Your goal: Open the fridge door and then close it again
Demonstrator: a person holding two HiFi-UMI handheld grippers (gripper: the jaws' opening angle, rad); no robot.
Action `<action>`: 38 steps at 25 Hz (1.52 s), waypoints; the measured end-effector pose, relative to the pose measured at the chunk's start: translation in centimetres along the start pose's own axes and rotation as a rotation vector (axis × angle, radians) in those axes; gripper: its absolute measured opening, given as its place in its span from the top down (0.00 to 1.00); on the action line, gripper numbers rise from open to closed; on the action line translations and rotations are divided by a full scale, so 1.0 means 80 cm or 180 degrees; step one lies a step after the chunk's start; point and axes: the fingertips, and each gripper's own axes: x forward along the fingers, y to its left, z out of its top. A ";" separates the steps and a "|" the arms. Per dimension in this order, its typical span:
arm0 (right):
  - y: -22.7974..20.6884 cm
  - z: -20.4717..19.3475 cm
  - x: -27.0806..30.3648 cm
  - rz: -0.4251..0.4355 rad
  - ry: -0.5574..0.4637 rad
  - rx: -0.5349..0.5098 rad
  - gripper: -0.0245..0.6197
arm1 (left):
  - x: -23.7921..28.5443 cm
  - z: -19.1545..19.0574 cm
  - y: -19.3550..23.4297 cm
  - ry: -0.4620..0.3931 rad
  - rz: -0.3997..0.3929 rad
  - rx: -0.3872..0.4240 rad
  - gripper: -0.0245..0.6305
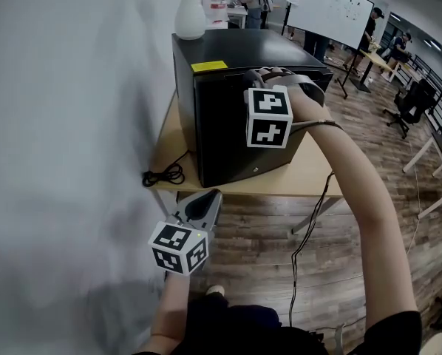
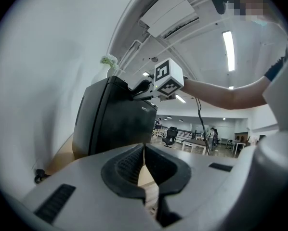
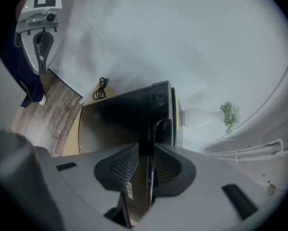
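Observation:
A small black fridge point(image 1: 228, 135) stands on a wooden table point(image 1: 317, 182) against a white wall. My right gripper point(image 1: 274, 81) sits at the top front edge of the fridge, its marker cube facing me. In the right gripper view the right gripper point(image 3: 146, 153) has the thin edge of the fridge door point(image 3: 145, 129) between its pads, which press on it. My left gripper point(image 1: 204, 202) hangs lower, in front of the table's left corner, shut with nothing in it. The left gripper view shows the left gripper point(image 2: 144, 150) pointing at the fridge point(image 2: 115, 124) from the side.
A white vase point(image 1: 190, 9) stands on top of the fridge at the back, next to a yellow sticker point(image 1: 208, 66). A coiled black cable point(image 1: 164, 174) lies on the table's left end. Wood floor runs to the right, with people, a whiteboard point(image 1: 332, 9) and desks beyond.

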 end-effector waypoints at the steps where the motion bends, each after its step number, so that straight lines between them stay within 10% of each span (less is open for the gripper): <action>1: 0.001 0.000 -0.002 -0.0020 -0.0023 0.0004 0.86 | 0.001 0.000 -0.001 -0.0001 -0.0005 0.0005 0.95; 15: 0.000 -0.017 -0.025 -0.0472 -0.0248 0.0189 0.85 | 0.008 0.022 0.005 -0.0078 -0.0009 0.0173 0.95; 38: 0.116 -0.095 -0.262 -0.1056 -0.1846 0.4263 0.94 | 0.004 0.033 -0.067 -0.0184 -0.0211 0.0255 0.95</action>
